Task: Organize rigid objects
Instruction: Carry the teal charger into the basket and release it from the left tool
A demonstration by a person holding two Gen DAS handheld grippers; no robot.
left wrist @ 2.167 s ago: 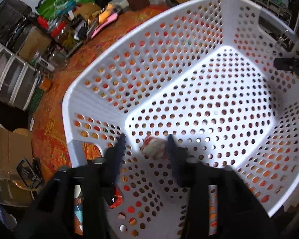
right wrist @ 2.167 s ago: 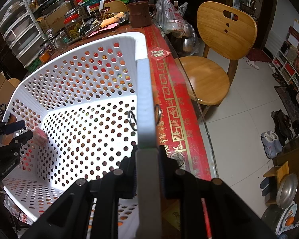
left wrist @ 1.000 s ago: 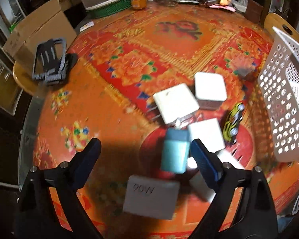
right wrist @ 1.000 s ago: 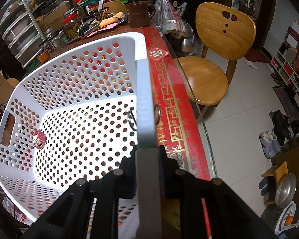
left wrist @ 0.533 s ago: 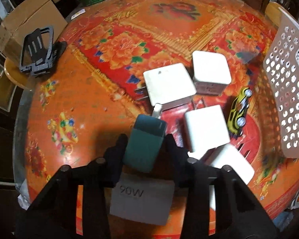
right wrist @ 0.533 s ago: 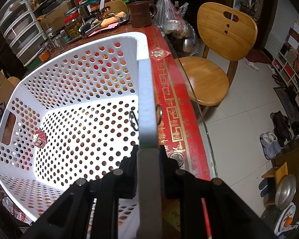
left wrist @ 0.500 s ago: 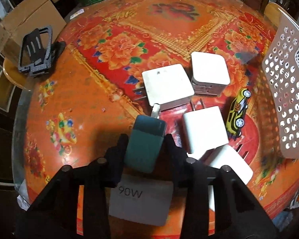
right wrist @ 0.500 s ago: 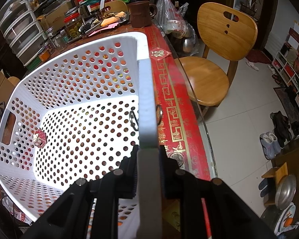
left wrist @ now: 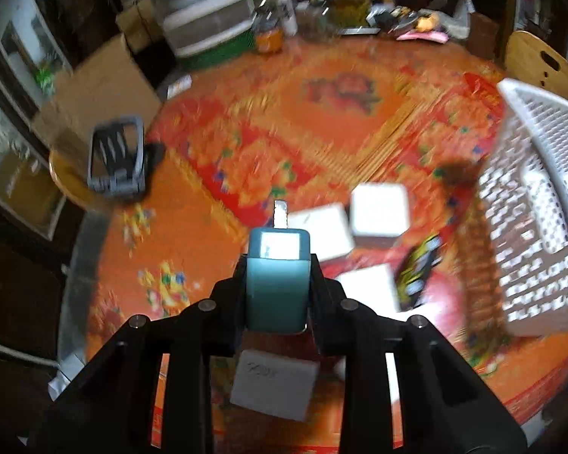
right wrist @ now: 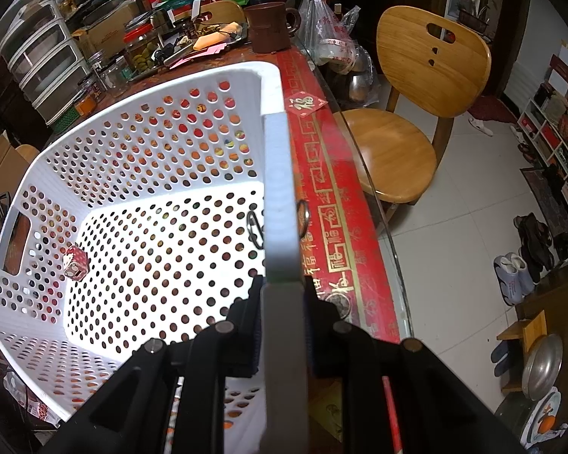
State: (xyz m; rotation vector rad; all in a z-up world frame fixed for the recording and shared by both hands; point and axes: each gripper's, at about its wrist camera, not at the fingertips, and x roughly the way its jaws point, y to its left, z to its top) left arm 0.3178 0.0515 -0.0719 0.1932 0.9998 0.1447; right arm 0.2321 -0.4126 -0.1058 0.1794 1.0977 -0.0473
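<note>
Left gripper (left wrist: 277, 276) clamped tight on teal charger (left wrist: 277, 287), plug prong forward, held clear above the table (left wrist: 216, 121). View blurred. Just below it, grey 90W adapter (left wrist: 274, 387) near the table's front edge. Past it a cluster of white adapters (left wrist: 378, 210) mid-table, toy car (left wrist: 418, 268) beside them, just short of white basket (left wrist: 541, 174) at the right edge. Black phone stand (left wrist: 115, 159) off the left edge.

Right gripper (right wrist: 283, 302) fully closed on the basket's near rim (right wrist: 280, 204). Inside, small red-white cube (right wrist: 75, 261) on the basket floor by the far handle wall. Wooden chair (right wrist: 412, 113) beyond the table's right edge.
</note>
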